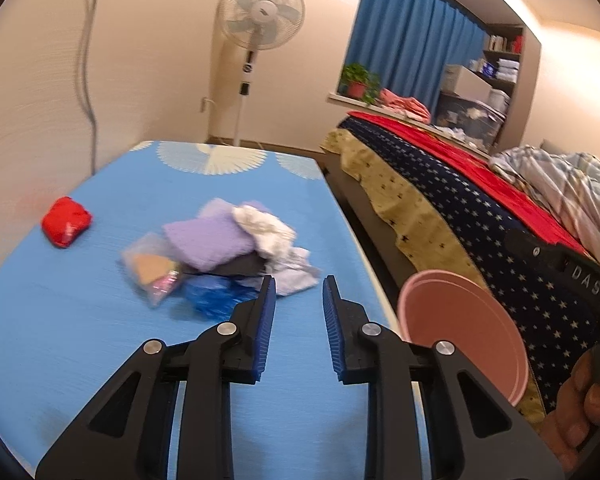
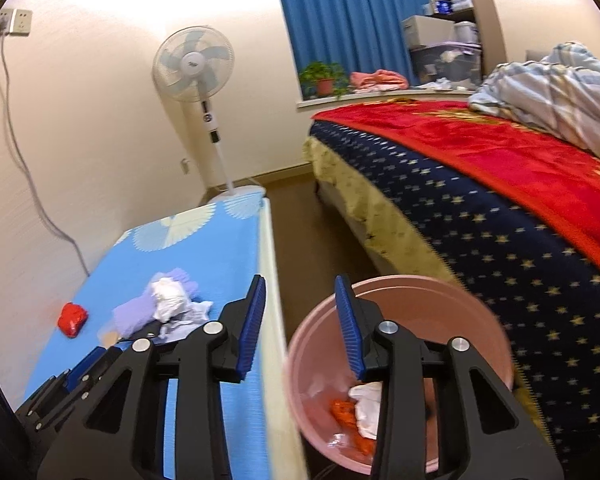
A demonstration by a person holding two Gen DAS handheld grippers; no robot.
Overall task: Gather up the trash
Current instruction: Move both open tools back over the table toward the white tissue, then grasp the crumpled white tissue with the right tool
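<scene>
A pile of trash (image 1: 228, 256) lies on the blue table (image 1: 100, 320): purple cloth, white crumpled paper, a clear bag and a blue plastic bag. A red wrapped packet (image 1: 66, 227) lies apart at the left. My left gripper (image 1: 299, 294) is open and empty, just in front of the pile. A pink bin (image 2: 400, 376) stands on the floor between table and bed, holding white and orange scraps (image 2: 360, 408). My right gripper (image 2: 300, 300) is open and empty above the bin's left rim. The pile (image 2: 168, 300) and red packet (image 2: 73, 319) also show in the right wrist view.
A bed (image 2: 480, 220) with a starred navy cover and red blanket stands to the right of the bin (image 1: 460, 320). A standing fan (image 1: 260, 20) is at the far end of the table. A cable hangs down the left wall (image 2: 28, 176).
</scene>
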